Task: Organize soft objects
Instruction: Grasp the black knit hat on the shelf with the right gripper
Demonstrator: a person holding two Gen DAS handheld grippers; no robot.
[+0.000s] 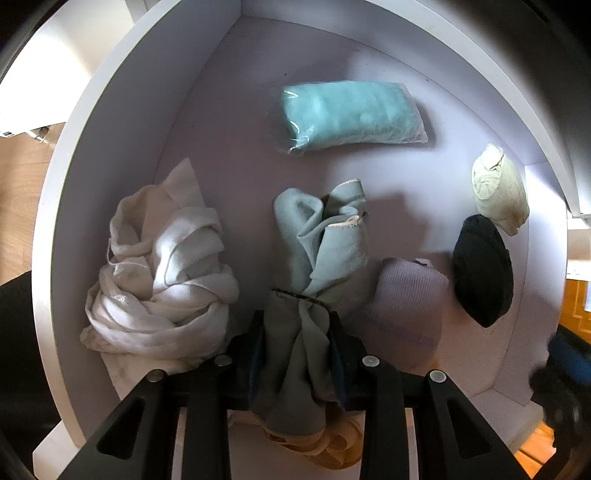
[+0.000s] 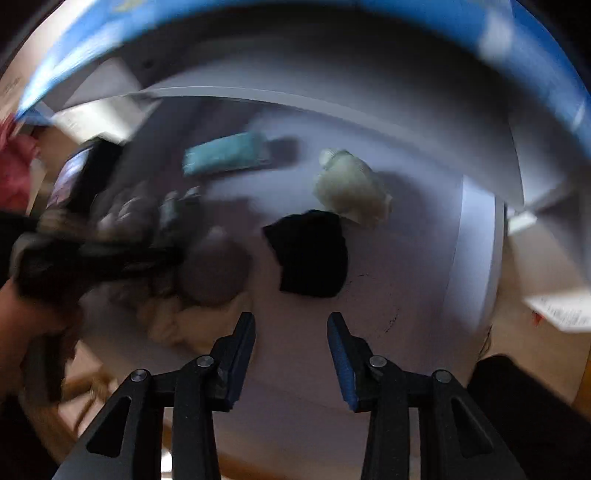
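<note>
No readable writing. White drawer [image 1: 110, 122], L to R: crumpled white cloth [image 1: 159, 273], pale green-grey cloth [image 1: 321, 236] pinched by left gripper [image 1: 295, 354], lilac knit roll [image 1: 406, 299], black roll [image 1: 482, 273]; teal bagged towel [image 1: 351, 114] behind. Right gripper [image 2: 291, 354]: jaws apart, empty, above drawer floor w/ black roll nearest.

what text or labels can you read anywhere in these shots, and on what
None can be read.
White paper at the right edge of the right wrist view: dark and red marks, too blurred.
Blue band across the top of that view: a yellowish mark, smeared.
Bagged teal cloth: no label shows.
</note>
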